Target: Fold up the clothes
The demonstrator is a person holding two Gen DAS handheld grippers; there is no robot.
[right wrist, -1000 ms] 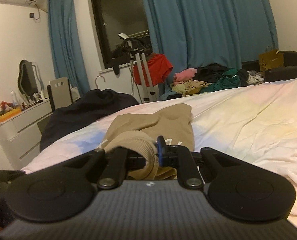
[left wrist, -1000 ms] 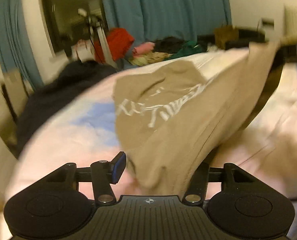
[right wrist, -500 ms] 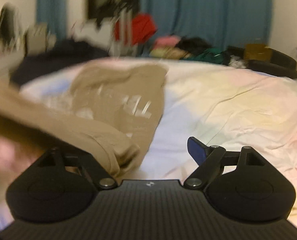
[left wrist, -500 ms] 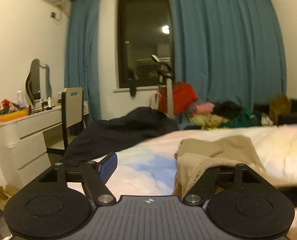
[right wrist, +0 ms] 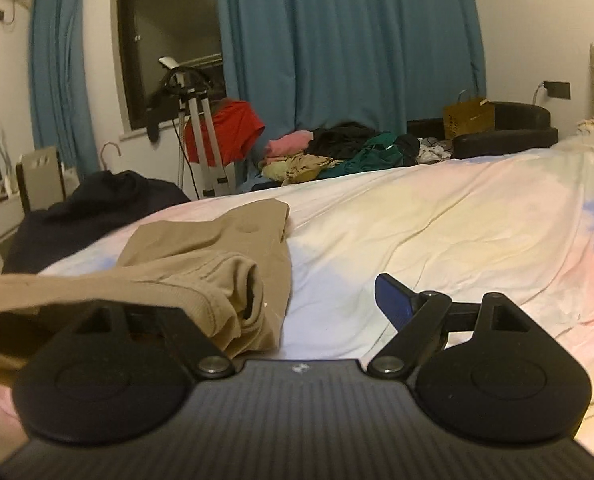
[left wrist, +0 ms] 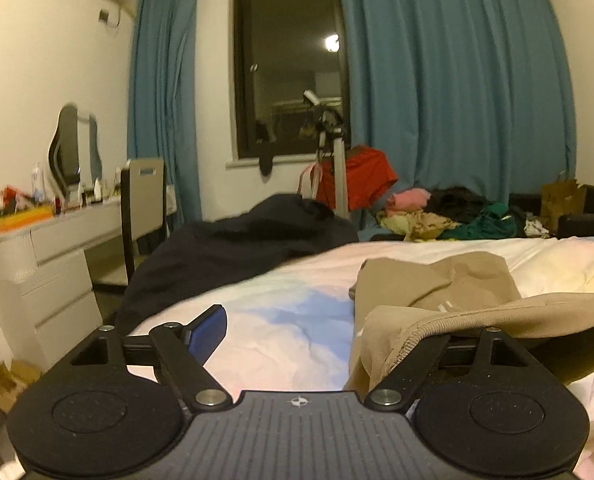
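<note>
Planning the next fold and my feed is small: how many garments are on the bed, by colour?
Tan ribbed-hem sweatshirt: 1, its hem draped over one finger of each open claw
Dark navy crumpled garment: 1, at the bed's far edge
Total: 2

tan garment [left wrist: 437, 280] on a pastel pink, blue and yellow bedsheet [right wrist: 437, 216]; teal curtains [left wrist: 457, 80].

a tan garment [left wrist: 437, 280] lies crumpled on the pastel bed sheet [left wrist: 297, 316], its ribbed hem raised.
</note>
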